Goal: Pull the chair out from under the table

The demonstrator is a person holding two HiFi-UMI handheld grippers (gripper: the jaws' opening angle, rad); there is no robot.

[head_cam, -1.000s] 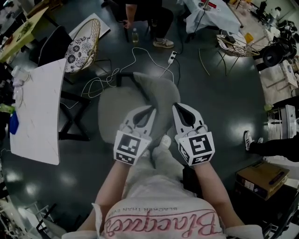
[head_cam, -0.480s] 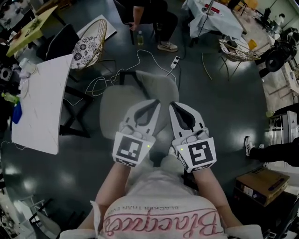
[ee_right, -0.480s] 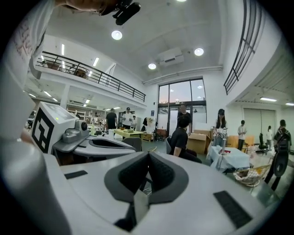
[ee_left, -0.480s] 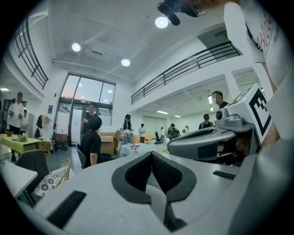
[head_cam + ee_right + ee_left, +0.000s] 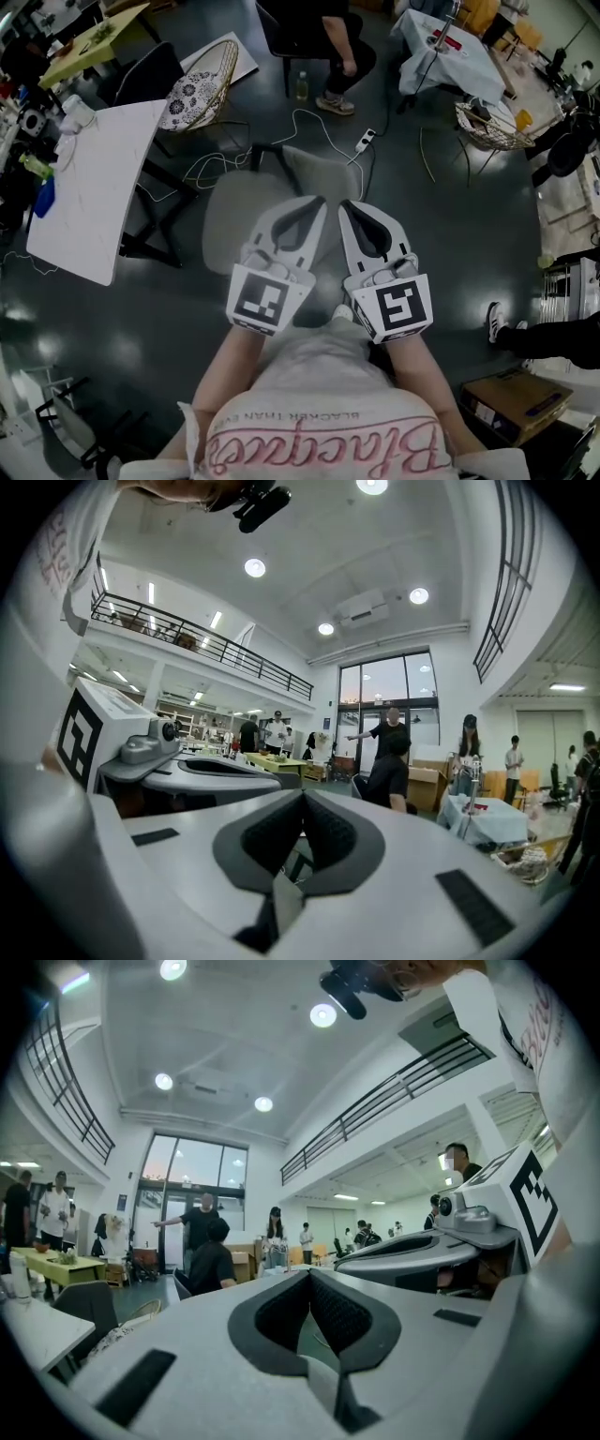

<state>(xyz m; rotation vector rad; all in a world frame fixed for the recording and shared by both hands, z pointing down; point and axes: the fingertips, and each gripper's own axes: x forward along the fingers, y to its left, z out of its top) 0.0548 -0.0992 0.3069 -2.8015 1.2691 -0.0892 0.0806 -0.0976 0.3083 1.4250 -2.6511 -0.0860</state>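
Wicker chair [image 5: 214,75], white power strip [image 5: 368,141], water bottle [image 5: 301,86], cardboard box [image 5: 511,405]

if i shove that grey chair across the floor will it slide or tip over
Probably slides: the grey chair stands on a smooth, glossy floor. Pushed high on its backrest it might tip rather than slide. The white cable lying beside it could snag a leg.
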